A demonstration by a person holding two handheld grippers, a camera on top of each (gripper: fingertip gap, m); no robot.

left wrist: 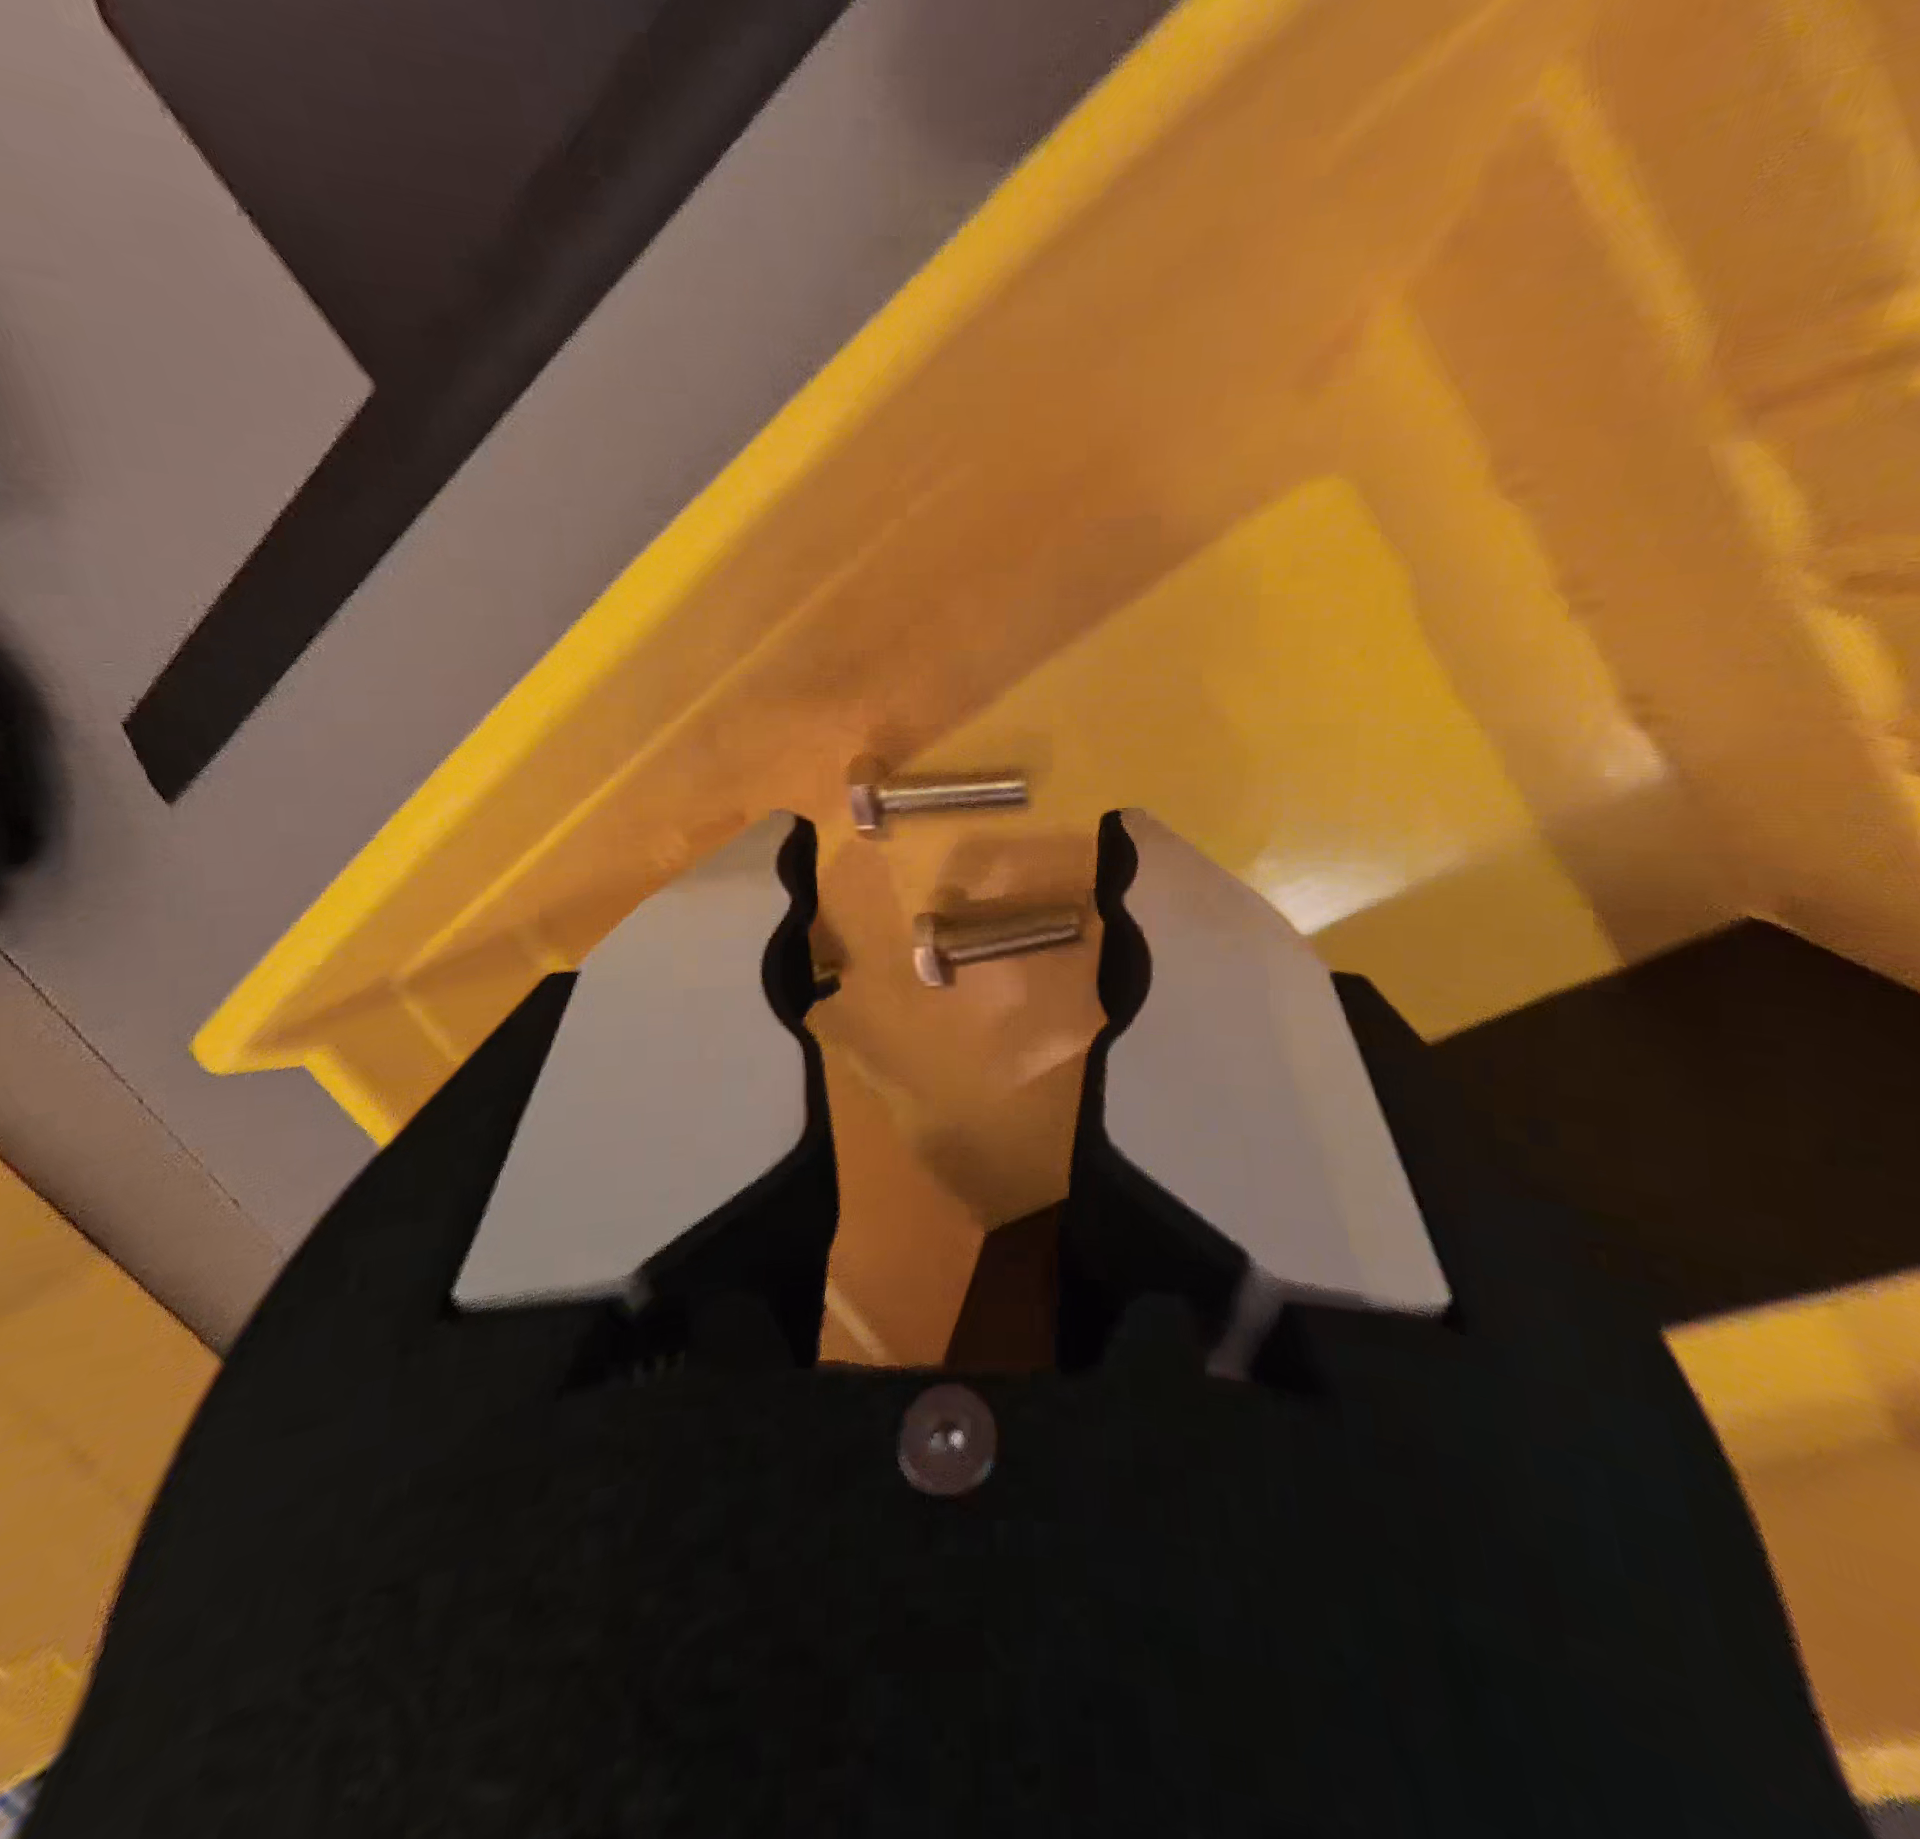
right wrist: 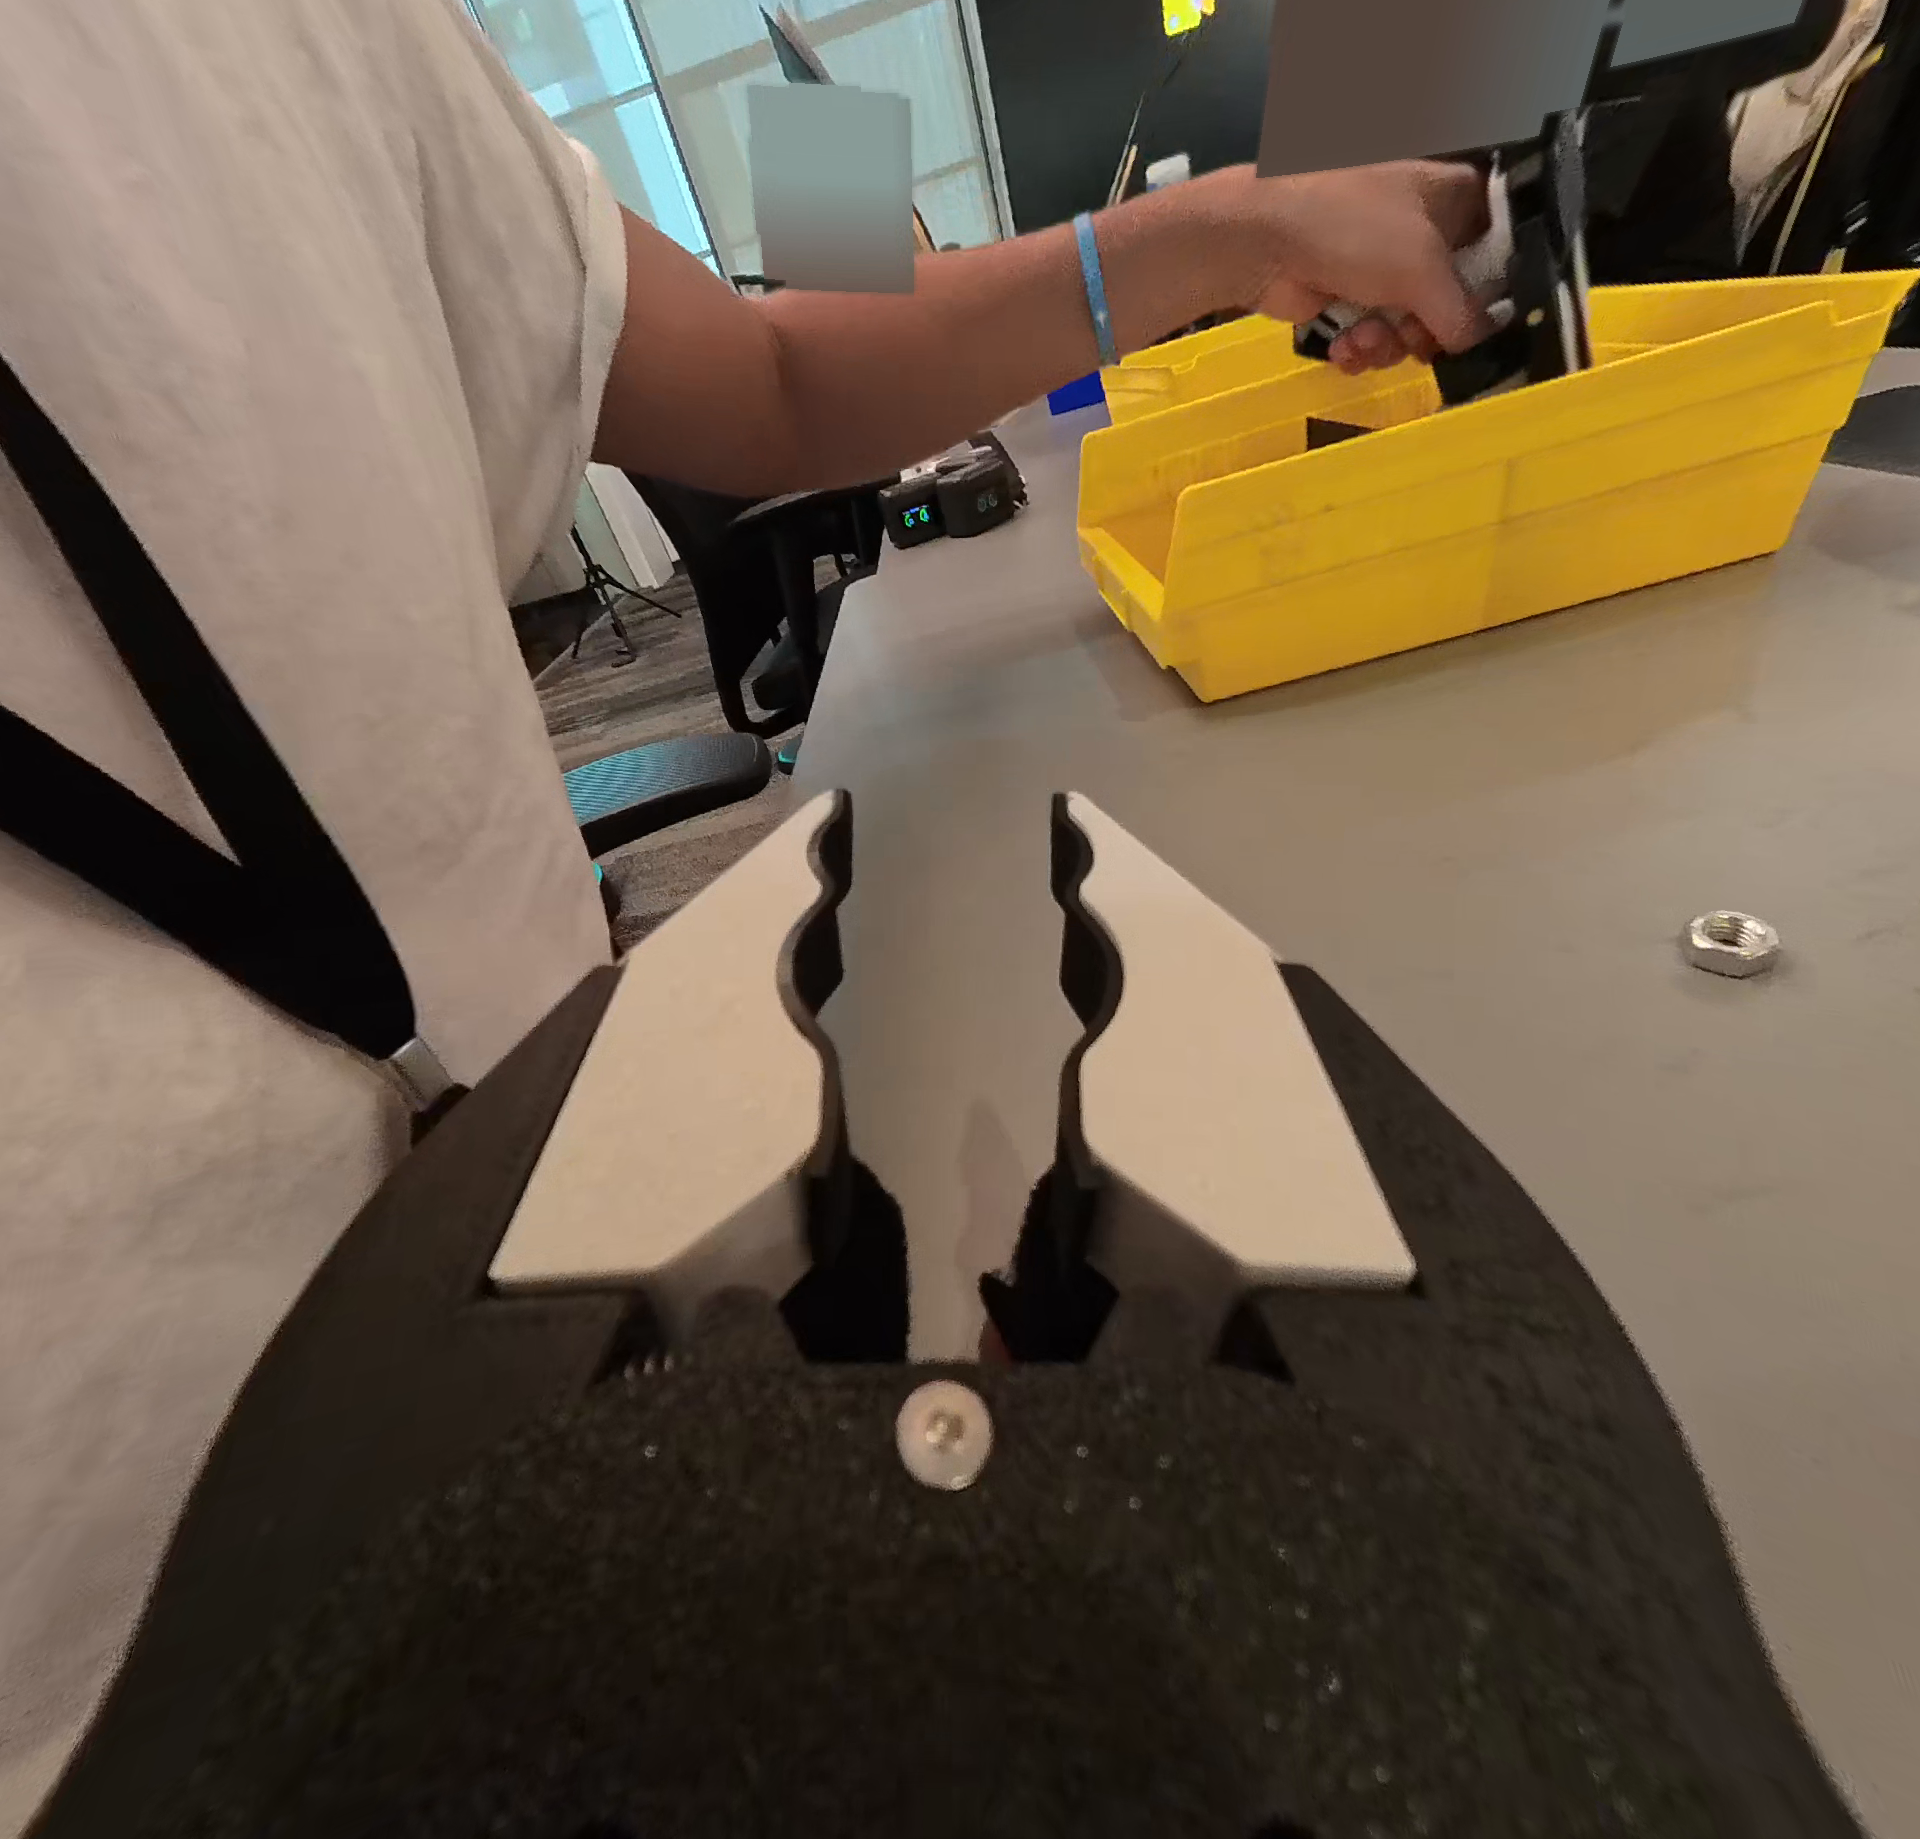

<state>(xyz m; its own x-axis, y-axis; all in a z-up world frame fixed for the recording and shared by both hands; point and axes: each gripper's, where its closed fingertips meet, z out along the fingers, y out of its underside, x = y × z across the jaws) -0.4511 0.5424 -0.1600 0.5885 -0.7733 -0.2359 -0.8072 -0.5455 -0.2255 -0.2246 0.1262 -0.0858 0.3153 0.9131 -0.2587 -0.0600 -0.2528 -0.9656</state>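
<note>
Left gripper [left wrist: 954,833] is down inside the yellow plastic bin [left wrist: 727,501], jaws wide, nothing held, with two small steel bolts [left wrist: 995,942] lying loose between its tips. Right gripper [right wrist: 951,813] hovers over the grey table [right wrist: 1455,1062], part open and bare, a steel hex nut [right wrist: 1729,942] off to its right.

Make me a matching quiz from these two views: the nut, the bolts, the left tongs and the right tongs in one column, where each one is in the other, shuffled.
Things:
1. nut
2. bolts
3. left tongs
4. right tongs

Places:
A. open and bare, over the grey table
B. lying inside the yellow bin
C. alone on the table, right of the right tongs
D. open, reaching into the bin, just above the bolts

Pairs: 1-C, 2-B, 3-D, 4-A
</note>
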